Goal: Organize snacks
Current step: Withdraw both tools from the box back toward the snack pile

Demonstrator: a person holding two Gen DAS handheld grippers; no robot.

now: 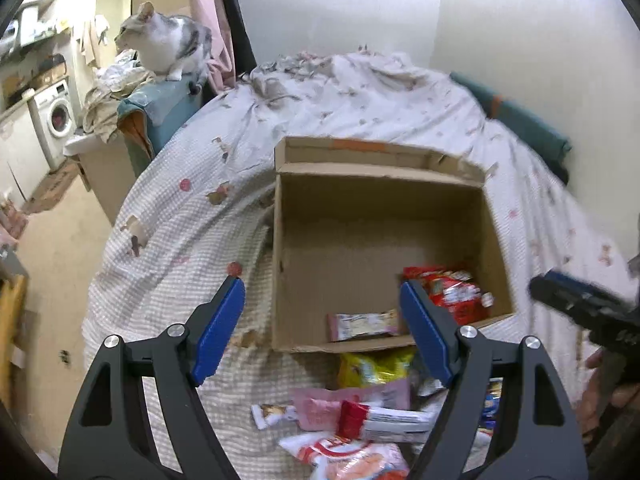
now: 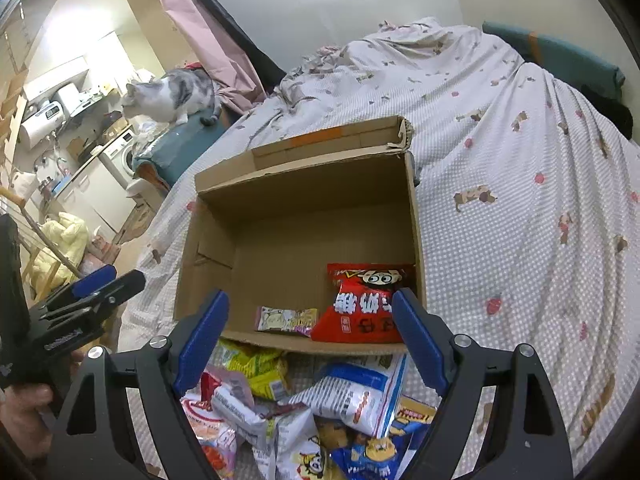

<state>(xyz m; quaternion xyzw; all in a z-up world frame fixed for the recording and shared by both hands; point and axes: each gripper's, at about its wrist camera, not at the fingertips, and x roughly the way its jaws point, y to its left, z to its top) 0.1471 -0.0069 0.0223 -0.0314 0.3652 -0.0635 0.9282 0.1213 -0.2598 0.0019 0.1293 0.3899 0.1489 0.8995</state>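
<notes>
An open cardboard box (image 1: 380,178) (image 2: 304,184) sits on the bed. Inside, near its front wall, lie a red snack bag (image 1: 452,292) (image 2: 364,308) and a pink snack bar (image 1: 360,324) (image 2: 286,320). In front of the box a pile of loose snack packs (image 1: 372,412) (image 2: 304,408) is spread on the cover, among them a yellow pack (image 2: 260,368) and a white-and-blue bag (image 2: 356,396). My left gripper (image 1: 320,284) hovers open above the pile and the box's front edge, holding nothing. To its right, my right gripper (image 2: 311,294) is also open and holds nothing.
The bed cover (image 1: 360,96) is white with small prints and rumpled at the far end. A grey-and-white cat (image 1: 168,44) (image 2: 172,96) sits on a teal cushion left of the bed. Beyond it are a washing machine (image 1: 56,116) and kitchen clutter.
</notes>
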